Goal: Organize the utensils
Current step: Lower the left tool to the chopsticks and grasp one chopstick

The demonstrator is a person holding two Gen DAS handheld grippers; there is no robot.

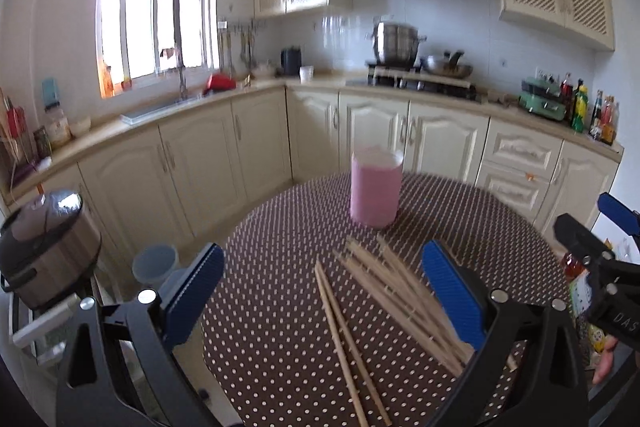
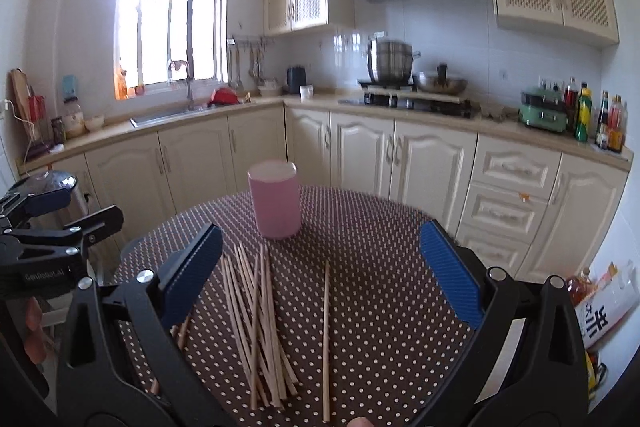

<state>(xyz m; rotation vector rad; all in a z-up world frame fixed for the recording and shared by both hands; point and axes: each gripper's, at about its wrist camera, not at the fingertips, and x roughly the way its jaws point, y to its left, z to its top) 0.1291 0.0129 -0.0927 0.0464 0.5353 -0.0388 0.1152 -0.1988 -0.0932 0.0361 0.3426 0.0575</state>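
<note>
Though blurred: one pink cup (image 2: pixel 274 201), countless chopsticks (image 2: pixel 256 323)

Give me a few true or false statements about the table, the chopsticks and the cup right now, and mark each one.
1. The pink cup stands upright on the dotted tablecloth. True.
2. The chopsticks are already inside the cup. False: they lie loose on the cloth in front of it.
3. The right tongs are open and hold nothing. True.
4. The left tongs are shut on a chopstick. False: they are open and empty.
5. One chopstick lies apart from the pile. True.
</note>
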